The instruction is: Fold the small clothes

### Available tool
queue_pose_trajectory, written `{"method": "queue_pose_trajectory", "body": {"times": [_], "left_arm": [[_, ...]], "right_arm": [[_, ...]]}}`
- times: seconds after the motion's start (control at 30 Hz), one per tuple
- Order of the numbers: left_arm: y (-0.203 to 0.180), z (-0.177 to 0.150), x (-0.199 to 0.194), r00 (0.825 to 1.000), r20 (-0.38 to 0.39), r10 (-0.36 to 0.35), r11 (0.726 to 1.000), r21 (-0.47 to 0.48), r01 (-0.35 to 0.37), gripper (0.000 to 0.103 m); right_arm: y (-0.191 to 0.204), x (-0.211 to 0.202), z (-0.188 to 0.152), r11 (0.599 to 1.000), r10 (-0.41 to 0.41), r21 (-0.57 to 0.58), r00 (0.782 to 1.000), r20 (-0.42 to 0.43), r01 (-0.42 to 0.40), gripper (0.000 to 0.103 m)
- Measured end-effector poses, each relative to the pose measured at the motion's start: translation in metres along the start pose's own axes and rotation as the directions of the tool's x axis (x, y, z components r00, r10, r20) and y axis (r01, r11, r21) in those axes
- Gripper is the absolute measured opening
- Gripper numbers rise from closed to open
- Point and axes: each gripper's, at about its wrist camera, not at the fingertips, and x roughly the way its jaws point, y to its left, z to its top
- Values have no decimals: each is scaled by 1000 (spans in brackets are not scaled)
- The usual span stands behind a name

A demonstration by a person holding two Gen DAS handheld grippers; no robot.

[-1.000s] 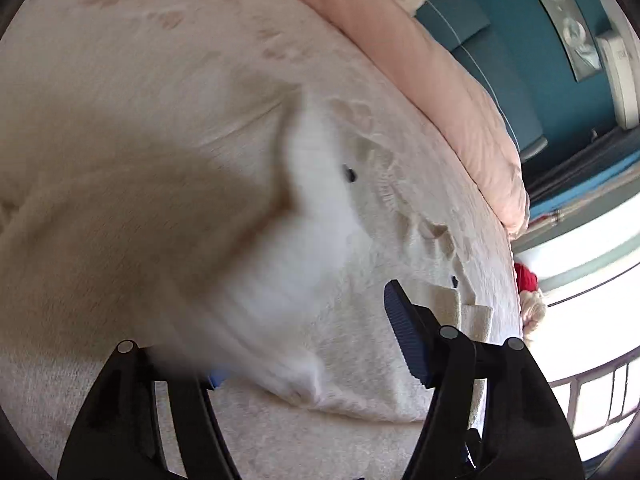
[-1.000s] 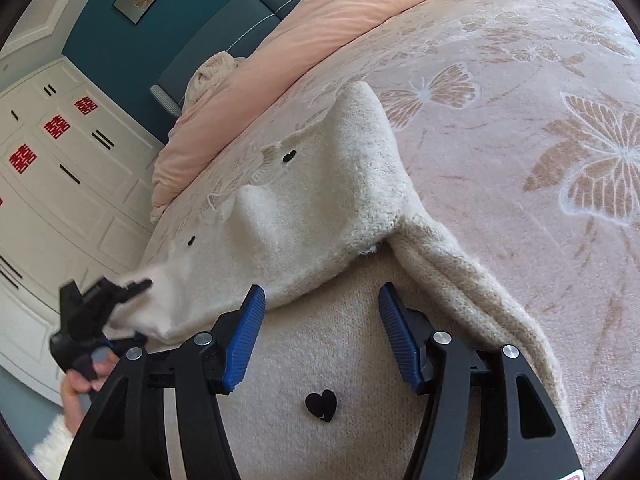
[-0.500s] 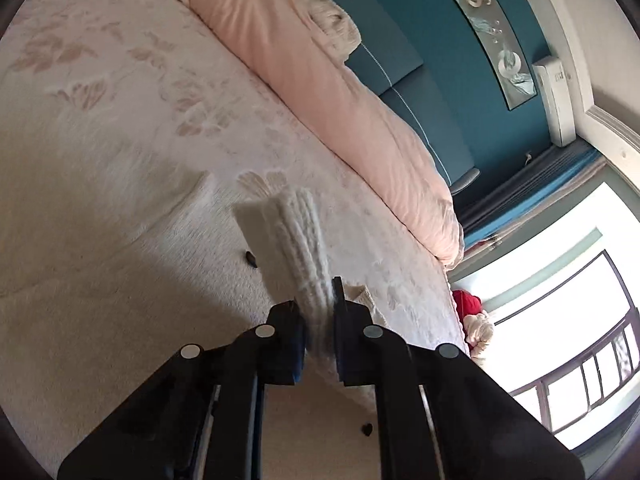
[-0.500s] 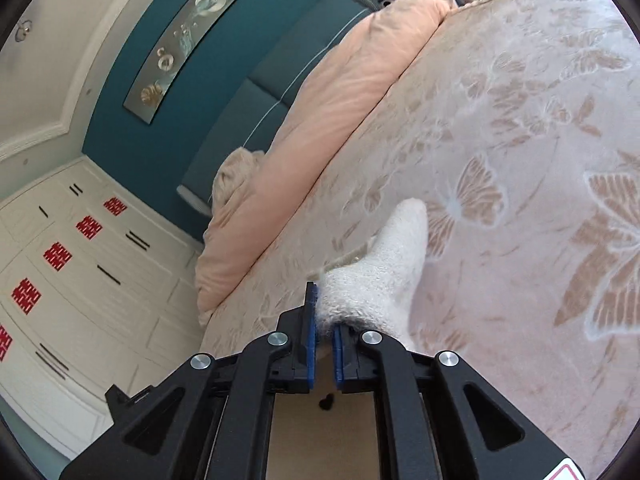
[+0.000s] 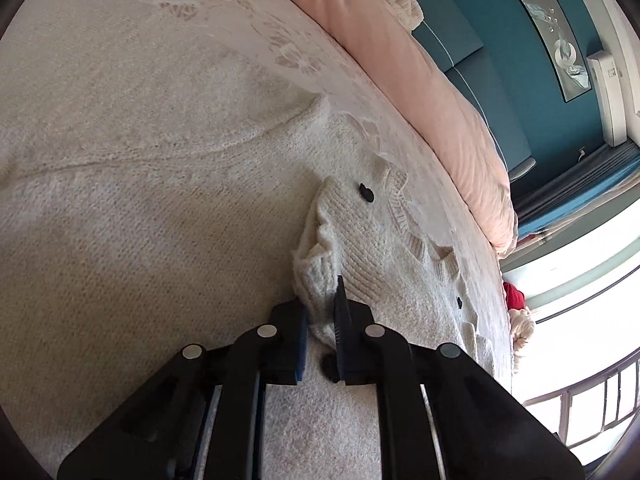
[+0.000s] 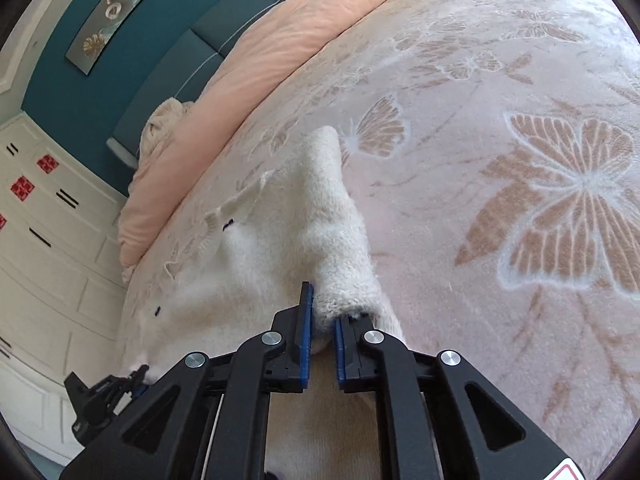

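On the bed [image 6: 500, 92], out on its butterfly-patterned cover, a cream knit cardigan [image 5: 160, 184] lies spread; the left tool [image 5: 322, 336] is clenched on a ribbed fold of it, the right tool [image 6: 320, 344] pinching its fuzzy sleeve

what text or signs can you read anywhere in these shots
No readable words or numbers.
Red square emblems on the white cabinet doors: too small and blurred to read.
Red-edged sticker on the right gripper: cut off at the frame edge, unreadable.
White wall unit: small marks, illegible.
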Motion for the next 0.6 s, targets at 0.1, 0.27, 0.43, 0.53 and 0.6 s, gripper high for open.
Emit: {"method": "queue_pose_trajectory", "body": {"times": [0.1, 0.27, 0.43, 0.53, 0.6], "left_arm": [[7, -3, -21, 1000, -2, -7, 1000, -1, 7, 18], [54, 17, -93, 997, 67, 37, 997, -69, -32, 60], [141, 86, -181, 925, 214, 315, 942, -188, -277, 83], [207, 132, -222, 848, 238, 474, 860, -332, -388, 85], [244, 154, -240, 817, 242, 523, 816, -420, -398, 85]], "right_arm": [[8, -22, -28, 997, -50, -51, 999, 0, 50, 16], [46, -53, -94, 971, -29, -239, 997, -66, 12, 23], [91, -53, -160, 883, -31, -469, 992, -125, -31, 41], [98, -45, -185, 850, -64, -527, 992, -106, -2, 49], [100, -43, -191, 835, -78, -550, 992, -101, 10, 56]]}}
